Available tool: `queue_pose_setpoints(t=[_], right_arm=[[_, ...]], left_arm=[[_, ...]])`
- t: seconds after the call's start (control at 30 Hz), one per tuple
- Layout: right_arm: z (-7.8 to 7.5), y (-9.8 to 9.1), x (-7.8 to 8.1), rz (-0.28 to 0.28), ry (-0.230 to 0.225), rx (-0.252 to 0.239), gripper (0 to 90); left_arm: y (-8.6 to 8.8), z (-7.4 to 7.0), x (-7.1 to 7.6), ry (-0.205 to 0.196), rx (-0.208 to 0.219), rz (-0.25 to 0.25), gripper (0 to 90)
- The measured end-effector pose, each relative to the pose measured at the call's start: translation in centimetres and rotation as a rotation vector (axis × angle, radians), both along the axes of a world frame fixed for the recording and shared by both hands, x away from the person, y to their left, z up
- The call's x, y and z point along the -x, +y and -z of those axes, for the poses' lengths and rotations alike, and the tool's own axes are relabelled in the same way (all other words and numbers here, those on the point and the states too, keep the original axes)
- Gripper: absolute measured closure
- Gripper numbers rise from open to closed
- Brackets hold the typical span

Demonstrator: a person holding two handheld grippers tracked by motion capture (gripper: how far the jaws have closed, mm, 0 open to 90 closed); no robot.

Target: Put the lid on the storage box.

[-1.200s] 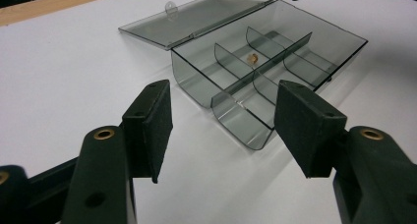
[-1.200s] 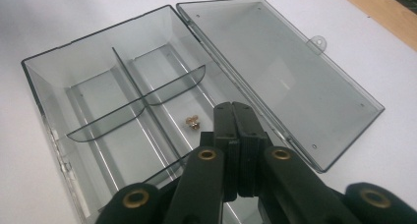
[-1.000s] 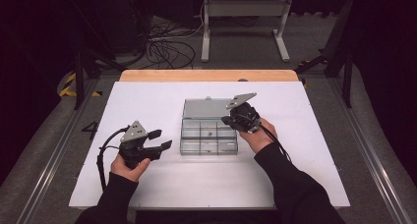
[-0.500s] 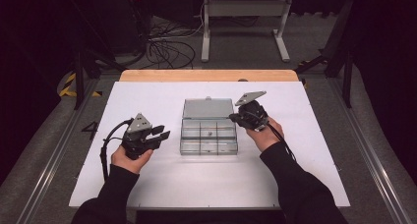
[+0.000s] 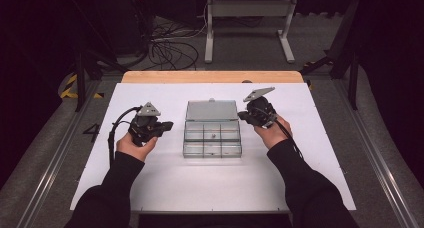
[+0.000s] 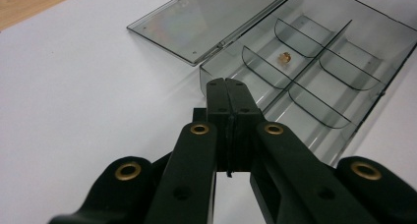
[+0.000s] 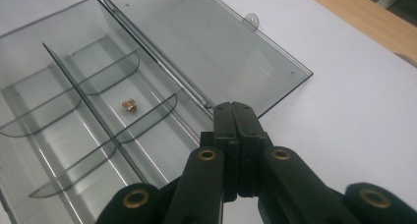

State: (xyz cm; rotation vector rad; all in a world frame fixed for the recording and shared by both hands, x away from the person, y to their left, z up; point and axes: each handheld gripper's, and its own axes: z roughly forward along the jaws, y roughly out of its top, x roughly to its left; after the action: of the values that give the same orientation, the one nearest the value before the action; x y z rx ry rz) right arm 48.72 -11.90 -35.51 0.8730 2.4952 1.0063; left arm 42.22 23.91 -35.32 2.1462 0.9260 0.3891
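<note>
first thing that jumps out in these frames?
The clear compartment box at the middle of the white table, its lid laid flat open on the far side. One small brass part lies in a middle compartment of the row nearest the lid. The left gripper and right gripper flank the box, both shut and empty; the left's jaws have just closed.

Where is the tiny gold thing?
The tiny gold thing lies in a middle compartment of the clear box, in the row next to the open lid. In the high view the box sits mid-table, between both grippers.
</note>
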Motion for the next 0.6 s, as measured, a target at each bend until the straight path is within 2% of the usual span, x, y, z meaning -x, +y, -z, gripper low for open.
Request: queue_pose_setpoints(t=[0.2, 0.43, 0.6], right_arm=[[0.1, 0.0, -0.7, 0.006, 0.012, 0.009, 90.0], [0.4, -0.1, -1.1, 0.019, 0.02, 0.018, 90.0], [0.5, 0.0, -1.2, 0.02, 0.012, 0.029, 90.0]], left_arm=[[-0.5, -0.3, -1.7, 0.024, -0.026, -0.01, 89.4], [-1.2, -0.4, -2.9, 0.04, -0.06, -0.019, 88.8], [-1.7, -0.4, -3.5, 0.051, -0.062, -0.05, 88.4]])
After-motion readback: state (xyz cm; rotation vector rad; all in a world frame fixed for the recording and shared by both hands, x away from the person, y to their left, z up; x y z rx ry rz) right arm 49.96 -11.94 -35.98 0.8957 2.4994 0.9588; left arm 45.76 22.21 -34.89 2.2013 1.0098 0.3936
